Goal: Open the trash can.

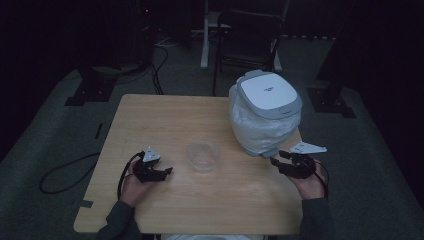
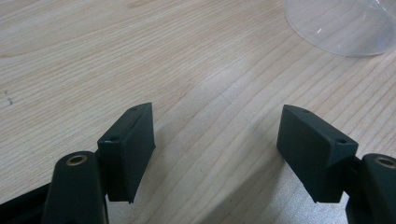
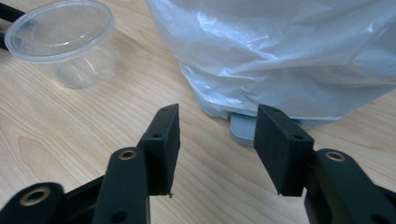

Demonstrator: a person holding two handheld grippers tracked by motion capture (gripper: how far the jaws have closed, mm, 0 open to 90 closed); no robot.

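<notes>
Setting: dim room, dark floor, pale wooden worktop (image 1: 165, 120) with rounded corners.
Landmark: clear round plastic tub (image 1: 203, 156), upright and lidless, near the worktop's middle.
Cooker: white-and-grey rice cooker wrapped in a thin translucent plastic bag (image 1: 265, 112), behind and to the right of the tub, lid down.
Left gripper (image 1: 165, 172): just left of the tub, low over bare wood, jaws spread wide with nothing between them.
Right gripper (image 1: 276, 159): right of the tub, aimed at the cooker's base, jaws parted and empty, touching nothing.
</notes>
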